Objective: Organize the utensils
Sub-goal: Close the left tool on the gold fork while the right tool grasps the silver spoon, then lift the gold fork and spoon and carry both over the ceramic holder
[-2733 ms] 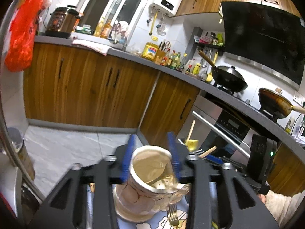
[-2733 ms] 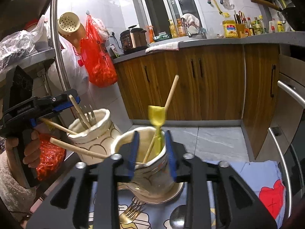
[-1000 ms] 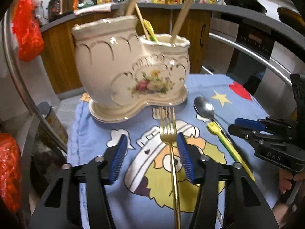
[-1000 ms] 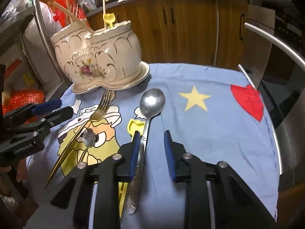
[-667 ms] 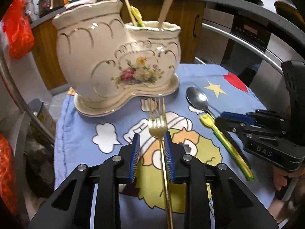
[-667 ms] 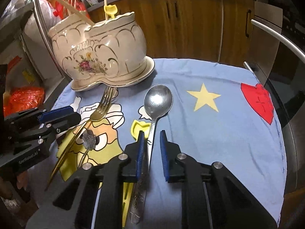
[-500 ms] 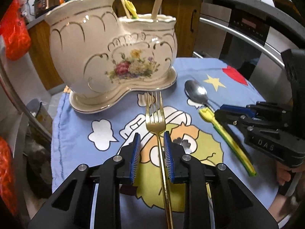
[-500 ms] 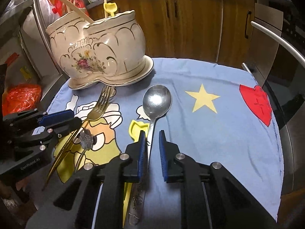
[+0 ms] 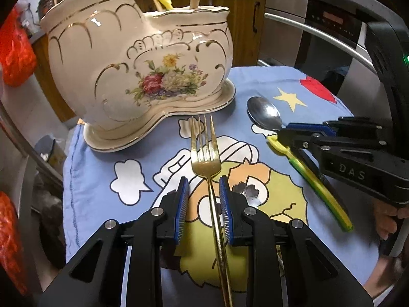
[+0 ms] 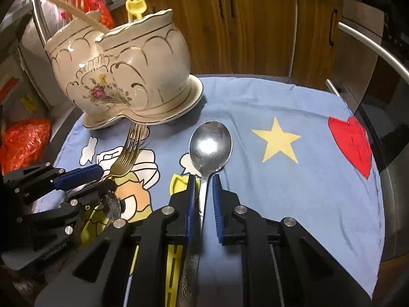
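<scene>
Gold fork (image 9: 205,162): on the blue cloth (image 9: 294,81), tines toward twelve, handle between left gripper (image 9: 204,204) pads, gap visible.
Steel spoon (image 10: 210,148): neck straddled by right gripper (image 10: 204,199), narrowly parted.
Holder (image 9: 143,71): ceramic, eleven o'clock.

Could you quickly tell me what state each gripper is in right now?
Left gripper: narrowed around the gold fork handle; a firm grip cannot be told.
Right gripper: narrowed around the spoon handle; grip likewise unclear.
</scene>
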Available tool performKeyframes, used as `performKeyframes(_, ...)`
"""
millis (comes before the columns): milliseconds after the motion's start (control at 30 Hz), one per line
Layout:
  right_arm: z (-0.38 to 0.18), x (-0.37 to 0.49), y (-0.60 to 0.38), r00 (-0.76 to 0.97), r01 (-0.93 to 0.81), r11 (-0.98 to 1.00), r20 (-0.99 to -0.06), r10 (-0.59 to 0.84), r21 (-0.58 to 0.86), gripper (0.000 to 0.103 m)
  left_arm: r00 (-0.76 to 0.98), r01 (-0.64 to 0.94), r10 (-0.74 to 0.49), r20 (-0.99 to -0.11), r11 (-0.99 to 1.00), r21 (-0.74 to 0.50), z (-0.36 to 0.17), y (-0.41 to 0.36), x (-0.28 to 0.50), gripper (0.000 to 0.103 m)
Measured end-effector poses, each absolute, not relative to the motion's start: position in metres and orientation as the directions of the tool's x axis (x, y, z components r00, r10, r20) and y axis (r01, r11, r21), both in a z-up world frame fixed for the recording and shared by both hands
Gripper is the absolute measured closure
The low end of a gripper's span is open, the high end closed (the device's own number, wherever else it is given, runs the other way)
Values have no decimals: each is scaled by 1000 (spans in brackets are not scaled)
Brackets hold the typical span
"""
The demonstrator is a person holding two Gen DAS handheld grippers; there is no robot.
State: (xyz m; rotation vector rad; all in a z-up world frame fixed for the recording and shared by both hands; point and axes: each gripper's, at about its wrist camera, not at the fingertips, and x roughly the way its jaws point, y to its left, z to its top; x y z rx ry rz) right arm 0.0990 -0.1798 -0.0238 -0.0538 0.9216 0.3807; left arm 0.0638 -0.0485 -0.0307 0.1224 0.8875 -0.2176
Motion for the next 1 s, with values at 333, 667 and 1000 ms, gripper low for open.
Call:
performKeyframes(333, -24, 101, -183, 536, -330, 923, -765, 357, 199, 97, 612, 208, -154, -775, 978, -30, -30, -38, 66, 98)
performKeyframes(667, 0, 85, -205, 634, -323, 916, -664, 396, 239, 97, 655, 223, -199, -729, 973, -65, -13, -27, 47, 98)
performKeyframes(1000, 32, 57, -212, 753, -357, 908, -508, 419, 220, 97, 751, 248, -242, -615, 966, -78, 21, -10, 14, 98)
